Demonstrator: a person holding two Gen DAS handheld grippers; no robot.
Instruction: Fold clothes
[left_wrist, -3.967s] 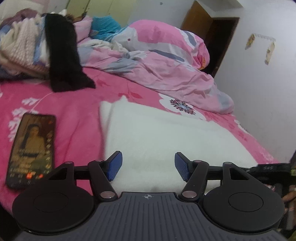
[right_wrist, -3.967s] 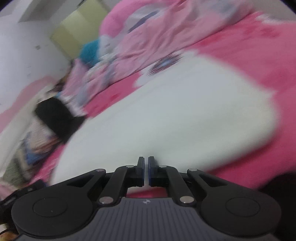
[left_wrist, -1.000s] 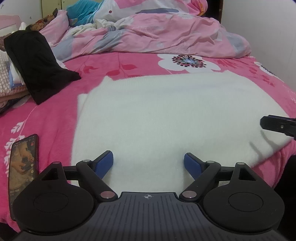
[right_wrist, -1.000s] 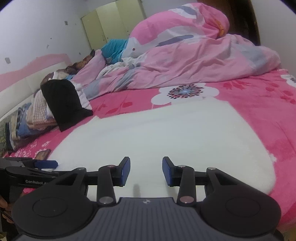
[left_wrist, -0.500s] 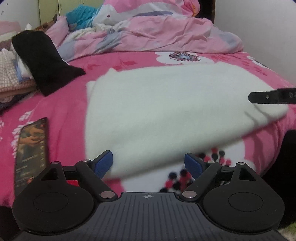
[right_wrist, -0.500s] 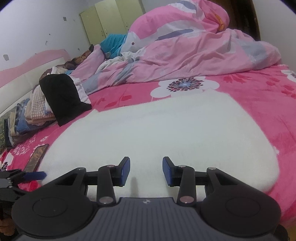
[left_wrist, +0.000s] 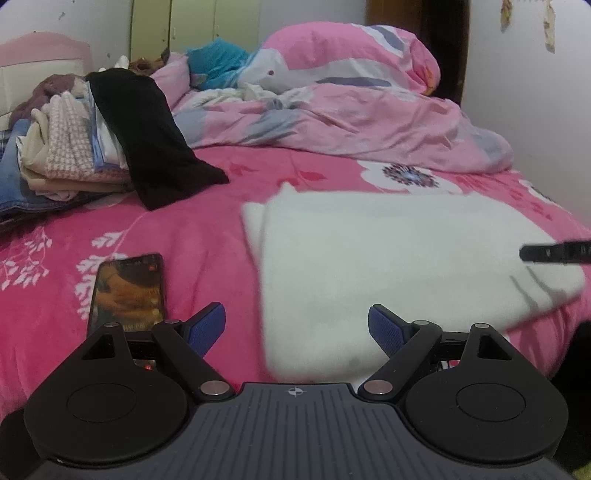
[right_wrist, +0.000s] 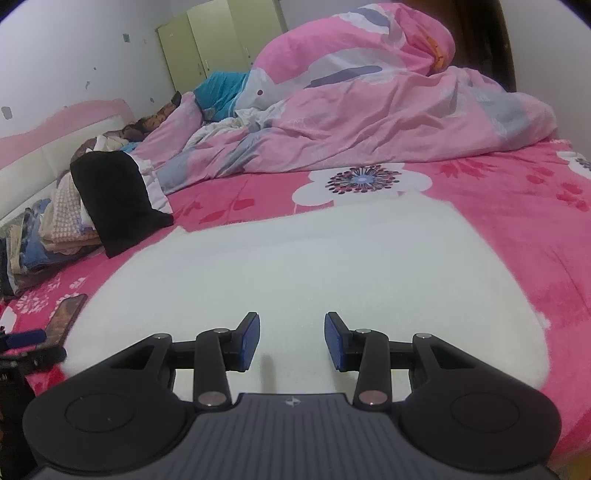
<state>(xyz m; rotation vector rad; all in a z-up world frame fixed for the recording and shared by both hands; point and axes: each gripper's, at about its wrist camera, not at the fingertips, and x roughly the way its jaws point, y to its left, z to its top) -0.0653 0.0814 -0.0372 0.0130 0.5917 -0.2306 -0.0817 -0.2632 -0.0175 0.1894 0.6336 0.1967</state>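
Flat on the bright pink floral bed sheet lies a white fleecy folded garment, soft-edged. Left tool gapes wide; right tool partly spread, both empty.

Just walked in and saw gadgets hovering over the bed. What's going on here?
A person is folding clothes with a handheld gripper in each hand. A white garment lies spread flat on the pink bed. The left gripper and right gripper are both open at its near edge, gripping nothing. A phone lies to the left, and a clothes pile with a black garment draped over it sits further back.
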